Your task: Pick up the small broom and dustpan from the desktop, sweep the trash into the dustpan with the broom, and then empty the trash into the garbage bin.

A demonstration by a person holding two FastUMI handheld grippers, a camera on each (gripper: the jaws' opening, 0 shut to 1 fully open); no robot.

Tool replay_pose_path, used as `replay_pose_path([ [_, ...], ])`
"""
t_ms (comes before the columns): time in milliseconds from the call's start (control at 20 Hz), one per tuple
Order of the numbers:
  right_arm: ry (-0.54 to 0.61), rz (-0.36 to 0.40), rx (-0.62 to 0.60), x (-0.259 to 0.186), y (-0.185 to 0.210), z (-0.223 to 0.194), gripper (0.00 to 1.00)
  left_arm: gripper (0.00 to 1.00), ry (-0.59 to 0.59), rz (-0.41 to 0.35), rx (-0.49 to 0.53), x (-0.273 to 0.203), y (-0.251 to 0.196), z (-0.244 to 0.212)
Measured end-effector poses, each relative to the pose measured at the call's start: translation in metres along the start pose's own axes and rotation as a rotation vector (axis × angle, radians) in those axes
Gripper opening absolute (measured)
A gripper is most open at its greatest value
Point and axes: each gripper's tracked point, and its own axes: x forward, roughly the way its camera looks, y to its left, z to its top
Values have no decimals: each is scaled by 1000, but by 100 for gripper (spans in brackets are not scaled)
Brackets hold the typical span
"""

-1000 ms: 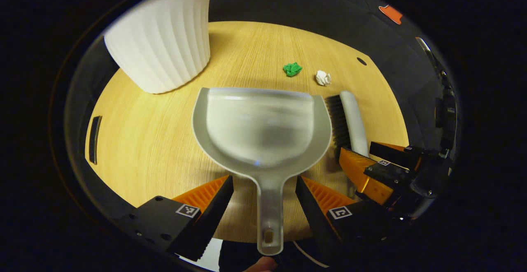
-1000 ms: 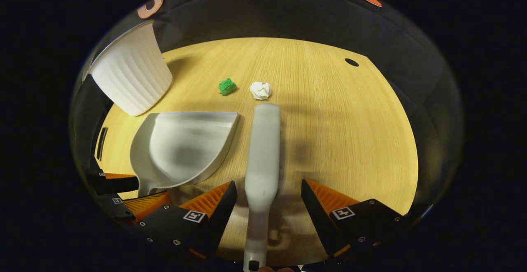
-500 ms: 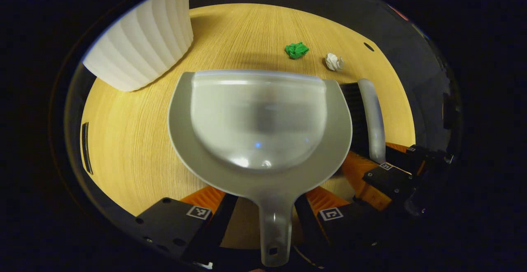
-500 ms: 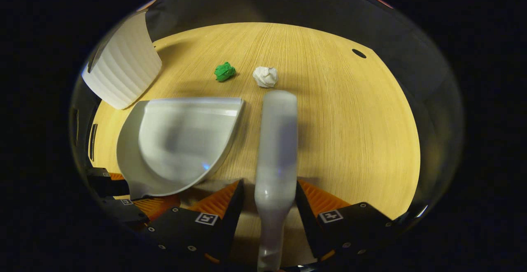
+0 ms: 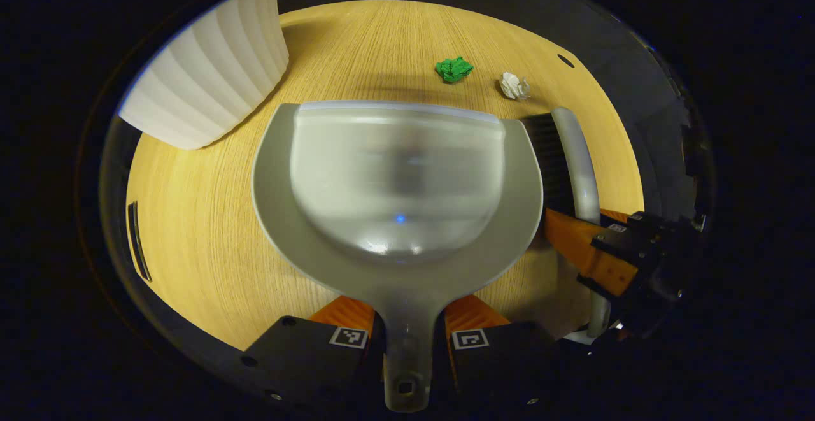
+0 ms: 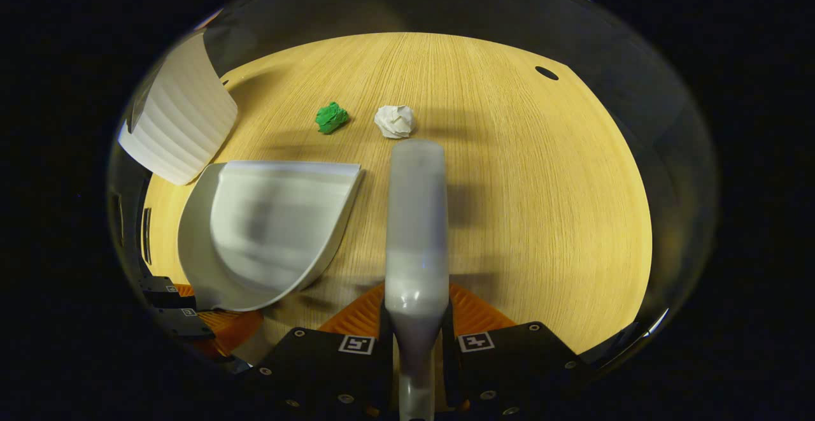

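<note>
1. In the left gripper view, the jaws of the left gripper (image 5: pixel 407 319) are pinched on the thin handle of the dustpan (image 5: pixel 395 179). The grip sits low on the handle, right where it meets the pan body. We judge that such a long, wide pan could swing about that narrow grip once it leaves the bench (image 5: pixel 204 230).

2. In the right gripper view, the jaws of the right gripper (image 6: pixel 417 325) are pressed on the neck of the broom (image 6: pixel 415 217), which runs straight ahead with its bristles down on the bench. The smooth, rounded handle could twist between the jaws when the bristles drag.

3. The broom lies just right of the dustpan and almost parallel to it. If we lift both at once, they could knock together.

4. Beyond the dustpan's front lip lie the green paper wad (image 6: pixel 332 117) and the white paper wad (image 6: pixel 395 121), the white one just ahead of the broom's tip. Both look light, so a fast stroke could flick them past the lip or off the bench.

5. The white ribbed garbage bin (image 5: pixel 204 83) stands left of the dustpan, close to its rim. A careless turn with the pan could bump the bin or spill the trash short of it.
</note>
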Motion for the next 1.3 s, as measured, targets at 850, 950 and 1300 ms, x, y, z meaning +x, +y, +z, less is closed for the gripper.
replay_pose_path([
  [850,43,51,-442,33,-48,146,30,32,192,-42,712,45,54,64],
  [950,84,77,-533,37,-34,144,30,31,205,-82,732,35,58,62],
  [1300,207,346,-672,13,39,117,30,32,199,-137,812,34,64,63],
])
